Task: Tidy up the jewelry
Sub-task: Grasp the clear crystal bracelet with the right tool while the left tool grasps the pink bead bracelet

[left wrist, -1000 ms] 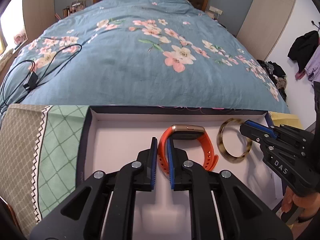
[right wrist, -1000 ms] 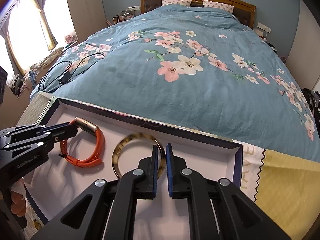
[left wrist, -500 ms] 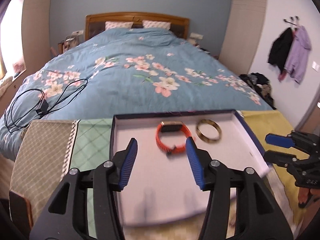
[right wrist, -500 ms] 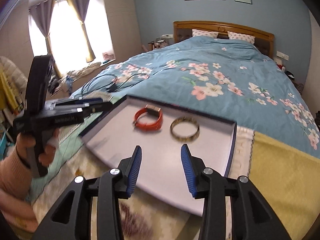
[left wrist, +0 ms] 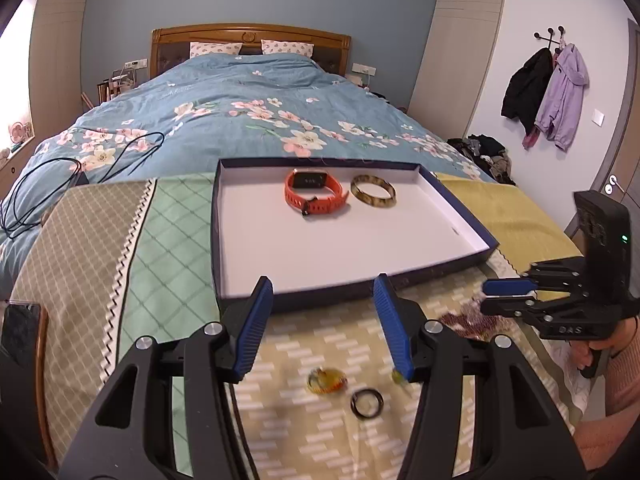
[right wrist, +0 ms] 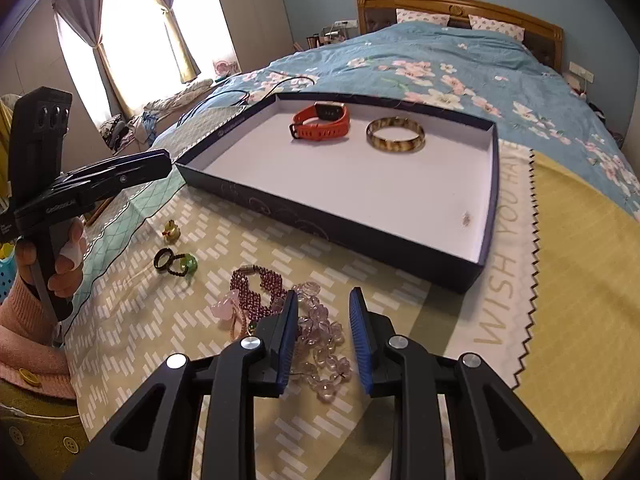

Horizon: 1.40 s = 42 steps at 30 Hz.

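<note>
A dark blue tray (left wrist: 348, 294) (right wrist: 320, 228) with a white floor holds an orange watch band (left wrist: 314, 194) (right wrist: 322, 122) and a tortoiseshell bangle (left wrist: 373, 191) (right wrist: 396, 135). My left gripper (left wrist: 326, 320) is open and empty, above an amber piece (left wrist: 326, 380) and a black ring (left wrist: 367, 402) on the cloth. My right gripper (right wrist: 323, 332) is open, low over clear pink beads (right wrist: 320, 336), beside a purple beaded bracelet (right wrist: 260, 284). A yellow duck charm (right wrist: 172, 231), the black ring (right wrist: 163, 259) and a green-stone ring (right wrist: 185, 264) lie to the left.
The tray and jewelry sit on patterned cloths (left wrist: 120, 248) (right wrist: 560, 260) at the foot of a blue flowered bed (left wrist: 240, 120). A black cable (left wrist: 60, 176) lies on the bed. Coats (left wrist: 548, 92) hang on the right wall.
Both grippers opened, releasing the watch band and bangle in the tray, and pulled back from the tray to above the loose jewelry on the cloth.
</note>
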Each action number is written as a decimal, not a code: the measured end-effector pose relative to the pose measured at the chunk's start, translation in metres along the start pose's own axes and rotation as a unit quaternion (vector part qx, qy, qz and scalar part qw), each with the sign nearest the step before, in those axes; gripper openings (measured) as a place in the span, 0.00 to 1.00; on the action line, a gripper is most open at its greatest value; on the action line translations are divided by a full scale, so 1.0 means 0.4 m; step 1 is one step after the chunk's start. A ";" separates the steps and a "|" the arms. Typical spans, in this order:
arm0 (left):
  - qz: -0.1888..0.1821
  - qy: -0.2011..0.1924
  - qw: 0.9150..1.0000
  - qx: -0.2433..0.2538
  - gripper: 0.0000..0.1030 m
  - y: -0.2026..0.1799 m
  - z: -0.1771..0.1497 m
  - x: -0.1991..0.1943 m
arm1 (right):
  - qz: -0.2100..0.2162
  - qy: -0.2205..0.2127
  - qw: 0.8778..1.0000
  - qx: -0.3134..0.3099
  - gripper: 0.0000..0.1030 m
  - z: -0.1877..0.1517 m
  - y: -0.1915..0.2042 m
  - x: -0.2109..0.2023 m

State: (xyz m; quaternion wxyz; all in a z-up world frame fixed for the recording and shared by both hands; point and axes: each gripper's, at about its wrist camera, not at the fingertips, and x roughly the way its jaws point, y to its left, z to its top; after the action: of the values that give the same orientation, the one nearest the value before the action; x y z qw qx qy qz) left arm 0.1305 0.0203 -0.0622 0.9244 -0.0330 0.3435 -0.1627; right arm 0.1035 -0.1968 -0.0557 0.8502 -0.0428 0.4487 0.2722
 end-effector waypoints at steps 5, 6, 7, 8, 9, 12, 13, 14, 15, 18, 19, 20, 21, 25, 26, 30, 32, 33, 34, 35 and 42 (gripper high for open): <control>-0.004 0.003 1.000 -0.007 0.51 -0.008 -0.021 -0.008 | 0.009 -0.001 1.000 0.004 0.08 -0.006 -0.002 0.002; -0.004 0.004 1.000 -0.007 0.51 -0.008 -0.022 -0.007 | 0.006 -0.004 1.000 0.003 0.08 -0.007 -0.001 -0.004; -0.005 0.005 1.000 -0.005 0.51 -0.012 -0.027 -0.010 | 0.005 -0.007 1.000 0.004 0.08 -0.007 -0.001 -0.009; -0.005 0.005 1.000 -0.003 0.51 -0.014 -0.027 -0.010 | 0.004 -0.011 1.000 0.006 0.08 -0.009 -0.002 -0.015; -0.003 0.006 1.000 0.000 0.51 -0.018 -0.030 -0.011 | 0.002 -0.014 1.000 0.008 0.08 -0.010 -0.004 -0.021; -0.007 0.006 1.000 0.008 0.51 -0.027 -0.035 -0.013 | 0.001 -0.033 0.999 0.019 0.08 -0.015 -0.009 -0.053; -0.009 0.005 1.000 0.010 0.51 -0.032 -0.039 -0.016 | 0.000 -0.038 0.999 0.022 0.08 -0.016 -0.010 -0.062; -0.011 0.005 1.000 0.011 0.51 -0.035 -0.042 -0.016 | -0.001 -0.043 0.999 0.025 0.08 -0.015 -0.012 -0.070; -0.012 0.005 1.000 0.013 0.51 -0.039 -0.045 -0.019 | -0.002 -0.048 0.998 0.027 0.08 -0.014 -0.012 -0.079; -0.018 0.005 1.000 0.019 0.51 -0.050 -0.053 -0.024 | -0.005 -0.067 0.997 0.027 0.08 -0.012 -0.006 -0.112; -0.020 0.005 1.000 0.021 0.51 -0.053 -0.055 -0.025 | -0.007 -0.071 0.997 0.027 0.08 -0.012 -0.005 -0.119; -0.023 0.006 0.999 0.025 0.51 -0.058 -0.059 -0.026 | -0.007 -0.077 0.997 0.029 0.08 -0.011 -0.004 -0.127; -0.024 0.007 0.999 0.027 0.51 -0.060 -0.062 -0.026 | -0.006 -0.082 0.996 0.032 0.08 -0.009 -0.003 -0.134; -0.030 0.012 0.999 0.036 0.51 -0.077 -0.075 -0.026 | -0.007 -0.097 0.995 0.036 0.08 -0.004 0.001 -0.158; -0.031 0.013 0.999 0.038 0.51 -0.079 -0.077 -0.026 | -0.006 -0.099 0.994 0.036 0.08 -0.003 0.002 -0.161; -0.036 0.016 0.998 0.043 0.51 -0.087 -0.086 -0.027 | -0.004 -0.110 0.993 0.033 0.08 0.001 0.014 -0.178; -0.040 0.017 0.998 0.046 0.51 -0.093 -0.091 -0.028 | -0.002 -0.114 0.993 0.032 0.08 0.001 0.019 -0.184; -0.041 0.017 0.998 0.048 0.50 -0.095 -0.093 -0.030 | 0.000 -0.117 0.993 0.032 0.08 0.000 0.021 -0.187; -0.041 0.017 0.998 0.050 0.50 -0.096 -0.094 -0.032 | 0.001 -0.119 0.992 0.032 0.08 0.000 0.022 -0.190; -0.045 0.017 0.997 0.054 0.49 -0.102 -0.096 -0.034 | 0.002 -0.121 0.992 0.031 0.08 0.000 0.024 -0.194; -0.084 0.027 0.991 0.104 0.45 -0.178 -0.102 -0.023 | 0.007 -0.125 0.991 0.034 0.08 -0.003 0.026 -0.199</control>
State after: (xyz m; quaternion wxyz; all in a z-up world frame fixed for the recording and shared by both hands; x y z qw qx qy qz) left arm 0.0778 -0.0420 -0.0752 0.8962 0.0387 0.3457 -0.2754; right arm 0.0616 -0.2220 0.0081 0.8987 0.0241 0.3480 0.2658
